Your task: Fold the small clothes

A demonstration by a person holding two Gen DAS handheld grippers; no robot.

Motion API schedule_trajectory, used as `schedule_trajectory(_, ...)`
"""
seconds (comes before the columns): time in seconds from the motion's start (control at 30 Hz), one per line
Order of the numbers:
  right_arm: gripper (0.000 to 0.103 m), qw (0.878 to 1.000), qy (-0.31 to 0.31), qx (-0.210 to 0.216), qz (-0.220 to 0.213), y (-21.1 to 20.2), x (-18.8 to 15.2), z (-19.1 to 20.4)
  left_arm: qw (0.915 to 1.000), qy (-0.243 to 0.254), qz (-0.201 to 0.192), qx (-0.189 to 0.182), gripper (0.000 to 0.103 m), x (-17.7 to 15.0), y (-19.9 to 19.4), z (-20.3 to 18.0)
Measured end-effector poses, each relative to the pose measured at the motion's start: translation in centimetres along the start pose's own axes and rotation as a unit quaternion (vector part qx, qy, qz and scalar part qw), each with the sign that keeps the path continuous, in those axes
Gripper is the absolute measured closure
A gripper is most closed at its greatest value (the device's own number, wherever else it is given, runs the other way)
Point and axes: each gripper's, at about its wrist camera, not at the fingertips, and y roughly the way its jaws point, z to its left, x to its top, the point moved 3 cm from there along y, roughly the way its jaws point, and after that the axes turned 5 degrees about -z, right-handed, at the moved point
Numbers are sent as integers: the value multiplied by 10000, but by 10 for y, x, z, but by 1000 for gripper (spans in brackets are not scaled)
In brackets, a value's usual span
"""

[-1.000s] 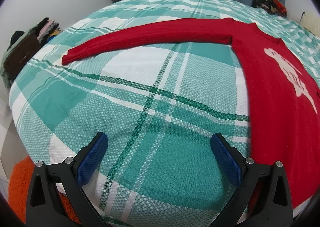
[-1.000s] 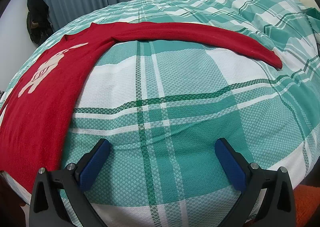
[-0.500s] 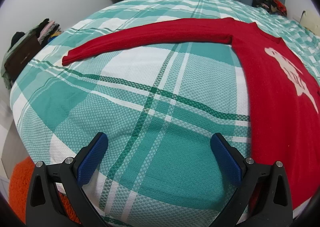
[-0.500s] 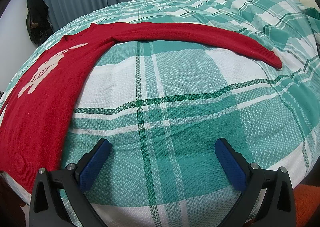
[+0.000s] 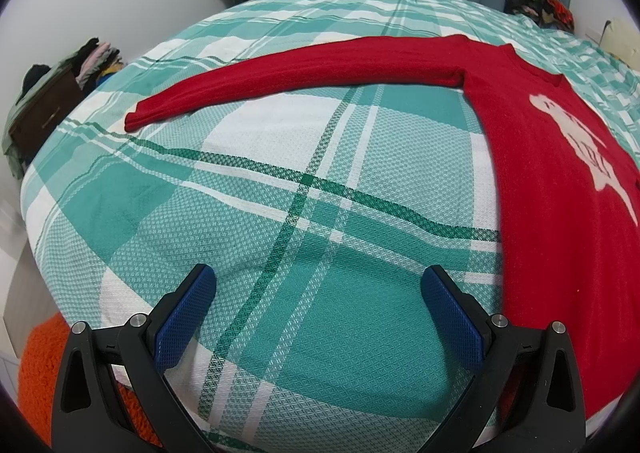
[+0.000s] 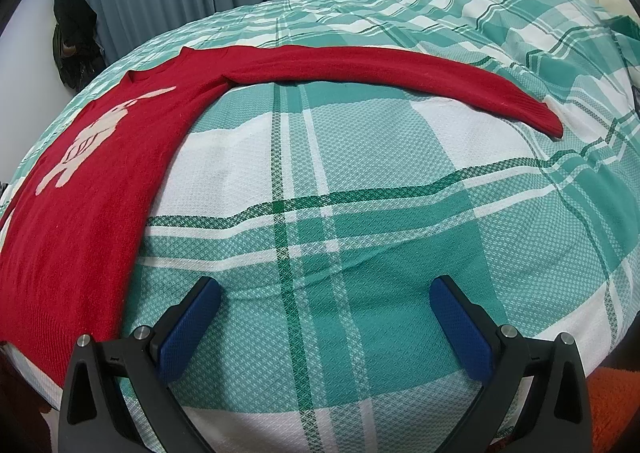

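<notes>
Both your claws, left claw [image 5: 318,307] and right claw [image 6: 326,319], hover spread and empty at the bed [image 5: 280,213] edge; pinch the sweater [image 5: 560,213] sleeve carelessly and you'll drag bedspread too.

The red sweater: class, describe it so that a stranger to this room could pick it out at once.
Start at the bed with the green and white checked cover. The red sweater lies flat on top of it, with both long sleeves stretched straight out to the sides. It is the only garment spread on the bed, plain red with a pale figure on the chest.

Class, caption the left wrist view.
Open left gripper over a plaid bed; red sweater lies flat, sleeve outstretched.
</notes>
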Motion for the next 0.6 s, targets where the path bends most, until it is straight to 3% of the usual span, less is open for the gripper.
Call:
schedule_trajectory(0.3, 0, 10000, 53, 18, 18, -1, 3, -1, 10000, 0, 9, -5, 1, 0, 0, 0)
schedule_trajectory(0.4, 0, 9989, 230, 291, 277, -8, 17, -9, 10000, 9, 25, -17, 1, 1, 1, 0)
schedule_trajectory(0.5, 0, 9889, 990, 1100, 86, -20, 48, -43, 10000, 10, 28, -1, 1, 1, 2, 0)
schedule_trajectory(0.6, 0, 9681, 2126, 1288, -333, -21, 87, -107, 10000, 19, 18, 45, 1, 1, 3, -1)
